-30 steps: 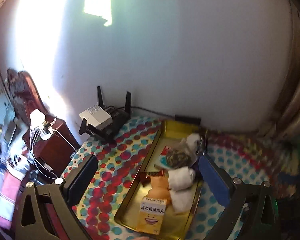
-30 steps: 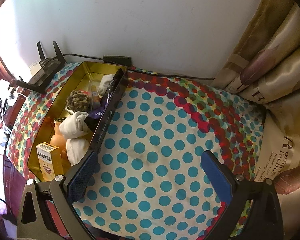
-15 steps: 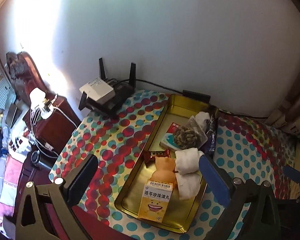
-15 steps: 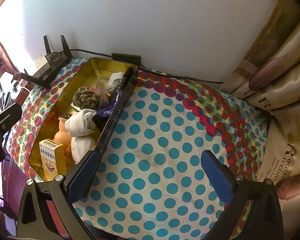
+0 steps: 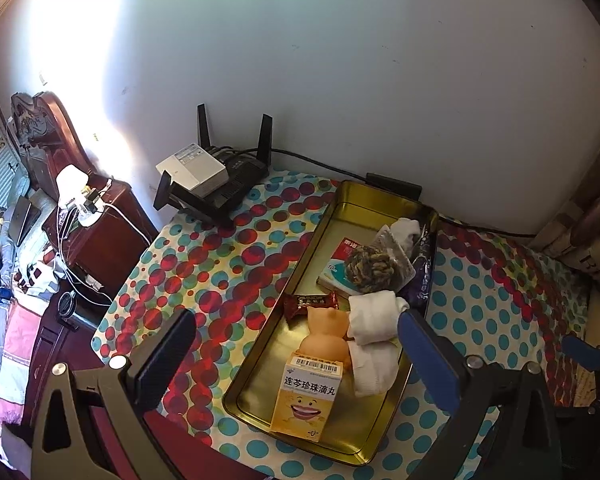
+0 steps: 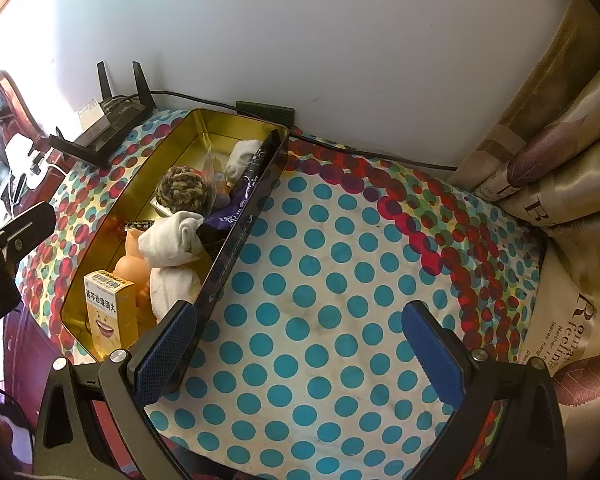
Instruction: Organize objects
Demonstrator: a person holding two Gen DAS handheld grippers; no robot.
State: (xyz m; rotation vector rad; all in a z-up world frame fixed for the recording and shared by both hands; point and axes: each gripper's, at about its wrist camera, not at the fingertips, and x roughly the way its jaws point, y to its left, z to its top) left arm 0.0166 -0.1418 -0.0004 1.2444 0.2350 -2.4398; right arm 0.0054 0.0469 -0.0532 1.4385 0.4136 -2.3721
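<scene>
Left gripper [image 5: 296, 354]: hovering spread wide and empty at lower centre, framing the tin's near end, likely surveying.
Tin [image 5: 384, 194]: lying mid-frame on the dotted cloth [image 5: 204, 264], gathering the box [image 5: 306, 398], socks [image 5: 374, 318] and yarn ball [image 5: 370, 268] in one place.
Right gripper [image 6: 298, 346]: gaping, empty, over bare cloth right of the tin.
Change: both views are pulling back and higher; the tin is sitting farther off.

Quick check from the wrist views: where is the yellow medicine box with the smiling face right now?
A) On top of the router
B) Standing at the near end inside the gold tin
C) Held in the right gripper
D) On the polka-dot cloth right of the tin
B: the yellow medicine box stands upright at the near end inside the gold tin, in front of the orange toy; both the left gripper and the right gripper are open and empty.
</scene>
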